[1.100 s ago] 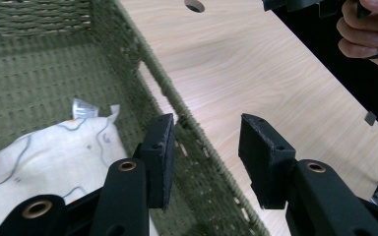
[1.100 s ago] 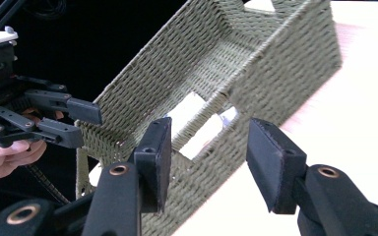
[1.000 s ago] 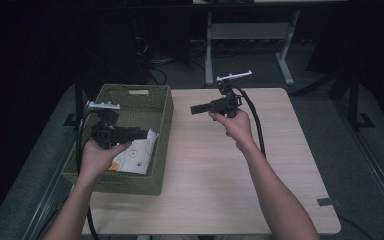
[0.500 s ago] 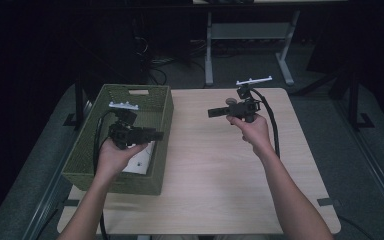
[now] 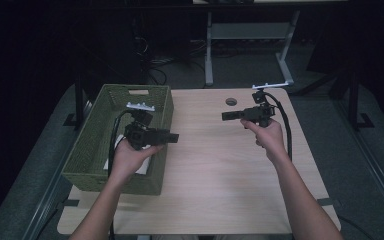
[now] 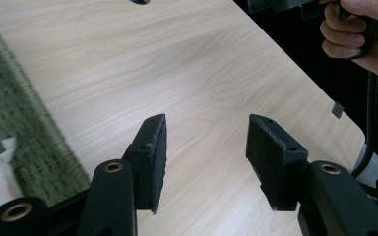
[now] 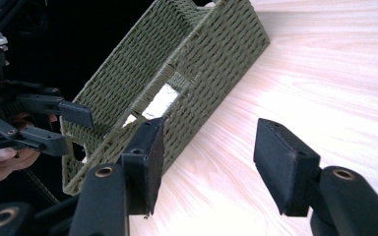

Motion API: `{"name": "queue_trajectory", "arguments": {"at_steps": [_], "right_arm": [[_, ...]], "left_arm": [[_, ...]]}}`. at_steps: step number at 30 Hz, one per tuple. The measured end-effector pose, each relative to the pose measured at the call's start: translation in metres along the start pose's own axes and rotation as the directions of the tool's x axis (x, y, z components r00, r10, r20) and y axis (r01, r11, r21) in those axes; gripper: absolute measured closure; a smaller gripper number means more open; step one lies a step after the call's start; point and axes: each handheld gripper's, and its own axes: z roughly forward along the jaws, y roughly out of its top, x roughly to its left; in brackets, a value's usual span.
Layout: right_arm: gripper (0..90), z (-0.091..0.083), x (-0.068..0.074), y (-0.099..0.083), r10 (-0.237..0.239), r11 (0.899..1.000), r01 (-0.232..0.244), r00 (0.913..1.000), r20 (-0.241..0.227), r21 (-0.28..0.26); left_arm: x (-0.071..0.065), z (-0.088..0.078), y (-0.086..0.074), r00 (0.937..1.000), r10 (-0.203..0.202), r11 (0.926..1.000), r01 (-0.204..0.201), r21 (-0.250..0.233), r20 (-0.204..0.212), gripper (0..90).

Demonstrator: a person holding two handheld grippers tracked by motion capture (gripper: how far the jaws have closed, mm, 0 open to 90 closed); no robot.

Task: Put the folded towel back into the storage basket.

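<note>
- Two grippers face each other across the table, both empty-handed; the jaws of each have just been opening and now stand roughly half apart, nothing between the pads.
- Left gripper hovers over the right-hand wall of the green woven basket, jaws pointing toward the table centre.
- White packet lies on the basket floor, below and behind the left gripper, near the person's wrist; the packet's long axis cannot be told.
- Right gripper is well apart, over bare wood, aimed at the basket.
- Judgement: the left hand is nearer the packet.
</note>
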Motion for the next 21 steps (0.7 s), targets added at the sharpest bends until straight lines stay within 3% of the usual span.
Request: {"name": "queue_trajectory", "arguments": {"at_steps": [21], "right_arm": [[41.4, -0.026, -0.022, -0.021, 0.042, 0.999, -0.042, 0.9989, 0.021, -0.024]], "left_arm": [[-0.018, 0.025, 0.002, 0.9995, 0.021, 0.9996, -0.021, 0.019, 0.024, 43.2]]}}
